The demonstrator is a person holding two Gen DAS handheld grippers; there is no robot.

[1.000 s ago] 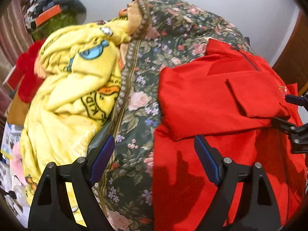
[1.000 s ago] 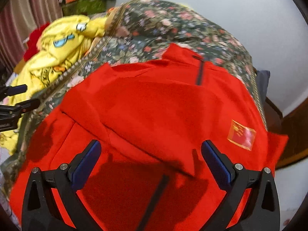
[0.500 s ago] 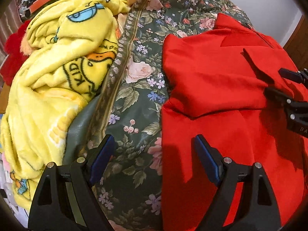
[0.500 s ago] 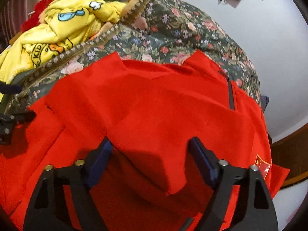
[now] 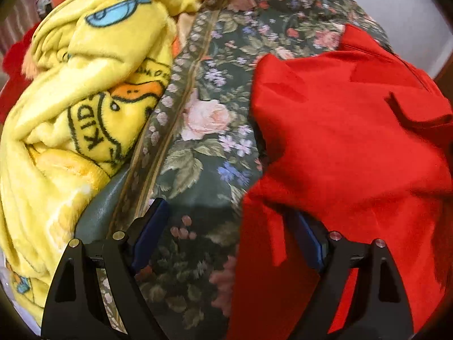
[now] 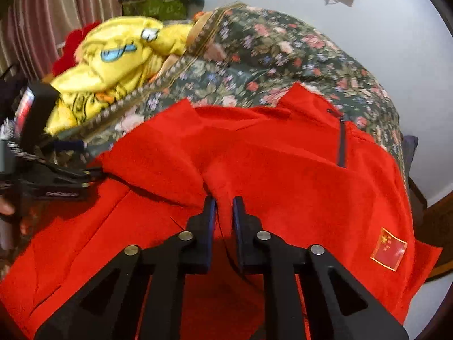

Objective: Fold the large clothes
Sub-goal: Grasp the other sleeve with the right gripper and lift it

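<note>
Where right tongs [image 6: 224, 209] pinch, red fleece jacket [image 6: 283, 170] puckers.

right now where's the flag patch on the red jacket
In the right wrist view the flag patch sits low on the right, on the red jacket near its right edge, to the right of the right tool.

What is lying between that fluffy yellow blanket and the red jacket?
Only the floral bedspread, with its patterned border strip running beside the yellow blanket. Nothing else lies before the red jacket. The left wrist view shows it best.
</note>
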